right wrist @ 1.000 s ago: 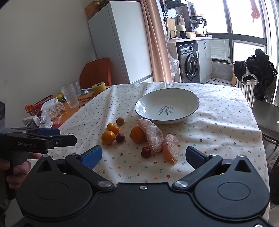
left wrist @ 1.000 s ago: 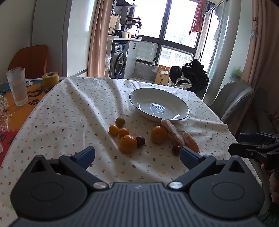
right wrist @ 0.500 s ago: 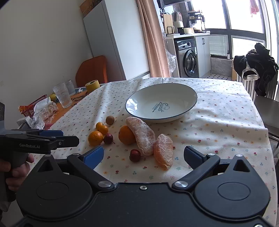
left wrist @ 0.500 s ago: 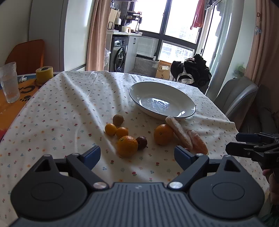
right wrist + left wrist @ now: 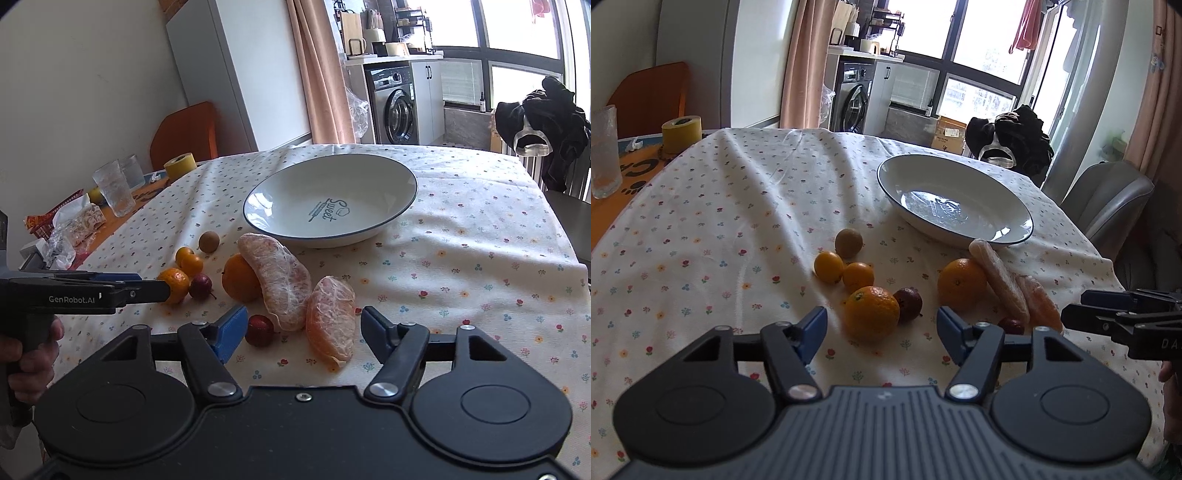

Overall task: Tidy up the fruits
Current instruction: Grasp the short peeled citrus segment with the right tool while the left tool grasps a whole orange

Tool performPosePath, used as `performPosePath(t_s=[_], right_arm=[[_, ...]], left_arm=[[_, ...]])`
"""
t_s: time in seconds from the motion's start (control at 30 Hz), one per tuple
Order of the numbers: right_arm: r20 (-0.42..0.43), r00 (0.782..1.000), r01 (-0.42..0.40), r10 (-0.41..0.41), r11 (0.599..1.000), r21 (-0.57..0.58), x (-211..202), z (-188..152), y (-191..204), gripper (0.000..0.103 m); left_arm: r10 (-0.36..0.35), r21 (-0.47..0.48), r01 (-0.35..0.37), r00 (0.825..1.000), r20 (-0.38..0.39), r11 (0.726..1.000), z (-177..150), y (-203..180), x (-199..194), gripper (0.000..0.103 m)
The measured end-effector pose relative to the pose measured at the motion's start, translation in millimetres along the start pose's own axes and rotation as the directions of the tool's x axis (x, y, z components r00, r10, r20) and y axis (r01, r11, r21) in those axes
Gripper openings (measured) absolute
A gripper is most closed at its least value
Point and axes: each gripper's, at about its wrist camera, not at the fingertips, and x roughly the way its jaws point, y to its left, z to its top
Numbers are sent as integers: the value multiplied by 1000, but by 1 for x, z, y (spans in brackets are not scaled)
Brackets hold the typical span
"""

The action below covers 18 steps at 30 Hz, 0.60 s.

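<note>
The left claw [image 5: 882, 329] hangs low over the flower-printed white cloth covering the tabletop [image 5: 701, 236], its blue-padded jaws spread wide and empty, with a large round orange [image 5: 871, 313] sitting on the cloth just ahead, between the two pads. A small dark red plum-like fruit [image 5: 908, 304] touches that orange on its right. Beyond them lie two small yellow-orange kumquats [image 5: 842, 271], side by side, and a small brownish round fruit [image 5: 849, 242] just behind these.

The right claw [image 5: 303, 329] is likewise wide apart and holds nothing. Between its pads, on the cloth, lie a second small dark red fruit [image 5: 259, 330] and a peeled orange-pink citrus segment [image 5: 331, 319]. A larger peeled pale pink citrus segment [image 5: 275, 278] leans against a second round orange [image 5: 238, 278] just behind.

Farther back stands the wide white shallow bowl with a dark blue rim [image 5: 369, 162], empty, the word "Sweet" printed inside. All the fruit lies outside it, on the cloth.

At the far left edge stand clear ribbed drinking glasses [image 5: 114, 188] and a yellow roll of tape [image 5: 180, 165].
</note>
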Motion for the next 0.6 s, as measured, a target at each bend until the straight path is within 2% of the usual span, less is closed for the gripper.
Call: performPosePath(t_s=[0.37,0.43,0.53,0.6], right_arm=[[-51,998,43,-42,999,3,27,-1,-8,53],[-66,997,41,-41,999,2,31,-2,-8,48],[-67,998,21,-21,1000,8,34,-4,-10,47],[-63,998,20,-21,1000,-5,34,-5,-8,45]], left_arm=[[4,-21,-4,1000,-23,1000,1,5,24,53],[5,-22,-6,1000,-27,1000,1,5,28,49],[5,-32,-6,999,-32,999,0,8,31,46],[5,-32,-6,1000,-29,999,-1,9,32,39]])
